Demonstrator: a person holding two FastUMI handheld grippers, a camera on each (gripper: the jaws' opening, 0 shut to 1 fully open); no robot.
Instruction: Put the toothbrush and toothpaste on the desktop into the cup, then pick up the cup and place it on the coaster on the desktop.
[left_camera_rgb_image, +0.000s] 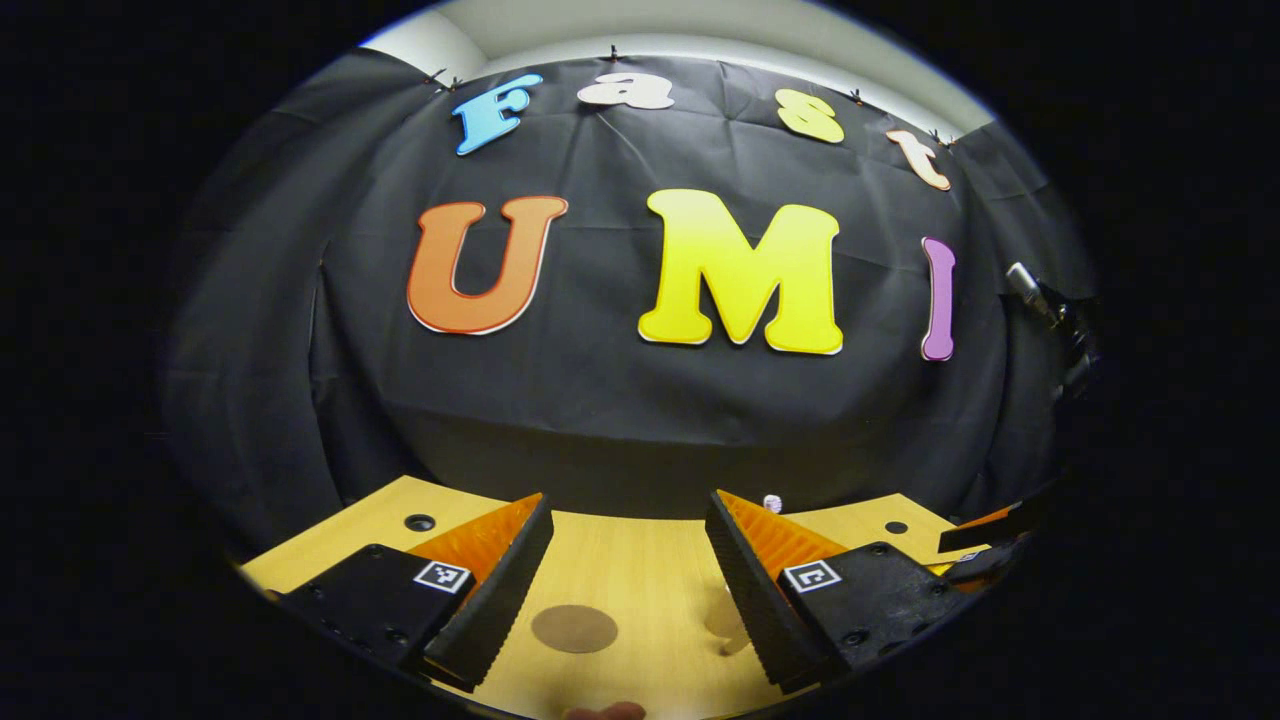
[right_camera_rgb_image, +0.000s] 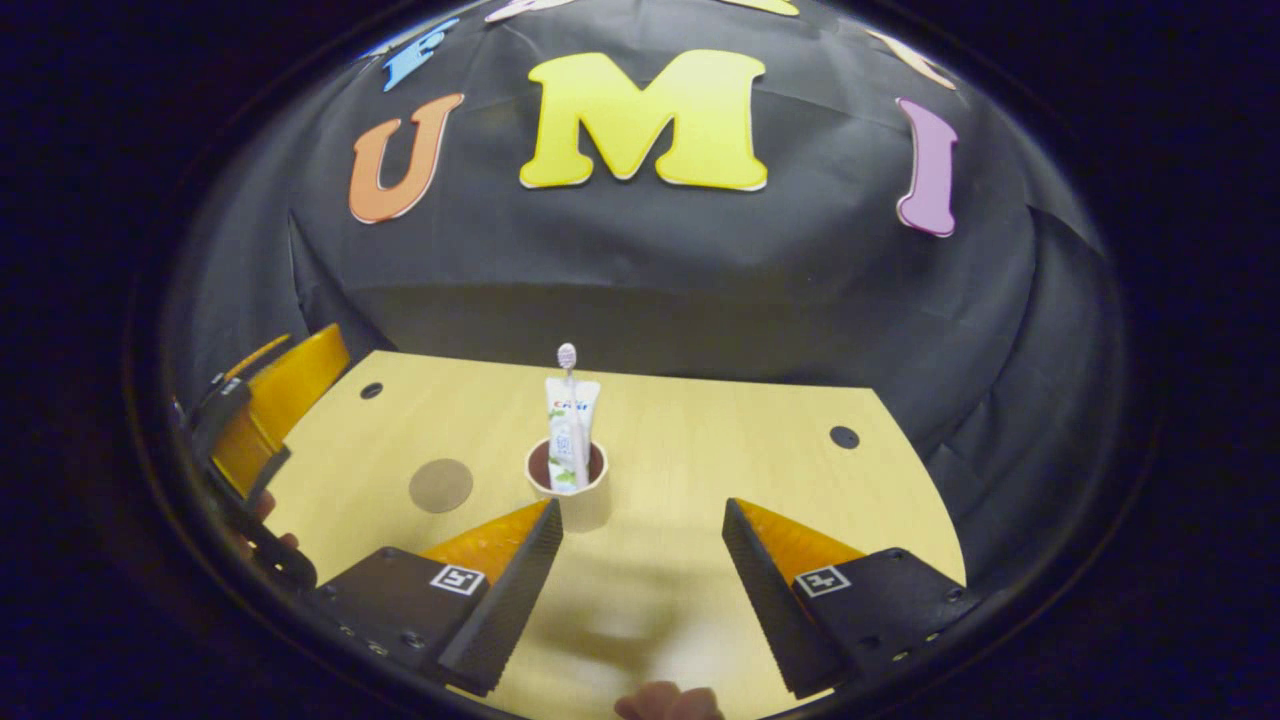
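On the pale wooden desk (right_camera_rgb_image: 700, 450), a round brown coaster (right_camera_rgb_image: 441, 485) lies bare at left, with the left gripper (right_camera_rgb_image: 255, 430) just beyond it at the desk's edge. Near the coaster, to its right, the cup (right_camera_rgb_image: 570, 495) stands upright, holding the toothpaste (right_camera_rgb_image: 570, 430) and the toothbrush (right_camera_rgb_image: 567, 360). The right gripper (right_camera_rgb_image: 640, 570) hovers just short of the cup, its fingers spread wide and empty. The left gripper's fingers, in its own view, are likewise wide apart, holding nothing. Judged from this, loading is finished; the lift calls for a level, centred grasp so the tall contents stay in.
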